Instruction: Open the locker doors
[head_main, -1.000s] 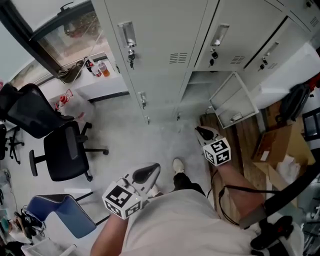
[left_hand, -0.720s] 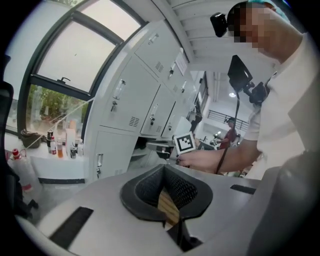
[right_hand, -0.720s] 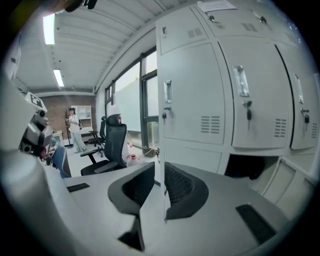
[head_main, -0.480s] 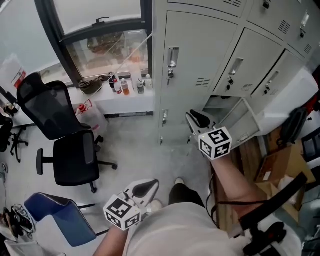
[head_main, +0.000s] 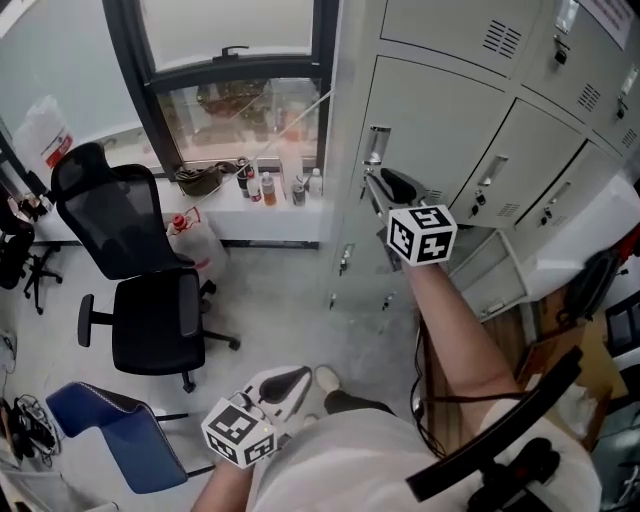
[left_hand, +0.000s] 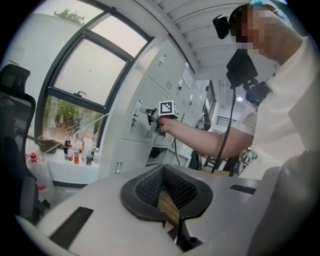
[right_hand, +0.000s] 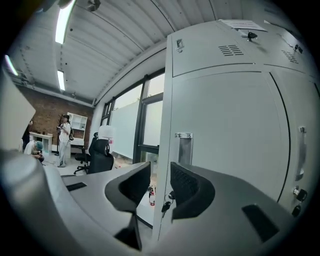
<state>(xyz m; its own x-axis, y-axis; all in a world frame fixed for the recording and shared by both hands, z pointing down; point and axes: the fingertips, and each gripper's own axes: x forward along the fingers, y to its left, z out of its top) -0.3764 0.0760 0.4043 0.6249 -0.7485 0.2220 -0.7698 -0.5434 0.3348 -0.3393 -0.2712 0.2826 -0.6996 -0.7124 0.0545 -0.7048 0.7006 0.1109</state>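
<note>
Grey lockers (head_main: 470, 110) fill the upper right of the head view. My right gripper (head_main: 383, 188) is raised level in front of the leftmost locker door (head_main: 420, 130), just below its handle recess (head_main: 376, 147). Its jaws have just been opening and now stand open; in the right gripper view (right_hand: 160, 176) only the door's left edge and a hanging key (right_hand: 165, 206) show beyond the gap, with the handle recess (right_hand: 183, 149) above. A lower locker door (head_main: 490, 272) hangs open. My left gripper (head_main: 287, 384) stays low by my body, shut and empty (left_hand: 165, 189).
A black office chair (head_main: 150, 290) and a blue chair (head_main: 120, 430) stand on the floor to the left. Bottles (head_main: 268, 188) line the window sill beside the lockers. Black gear (head_main: 600, 270) sits at the right. People (right_hand: 64, 137) stand far off across the room.
My right gripper has risen from beside the open lower locker door to the handle of the leftmost door, and its jaws have parted. The left gripper shifted slightly lower in the picture.
</note>
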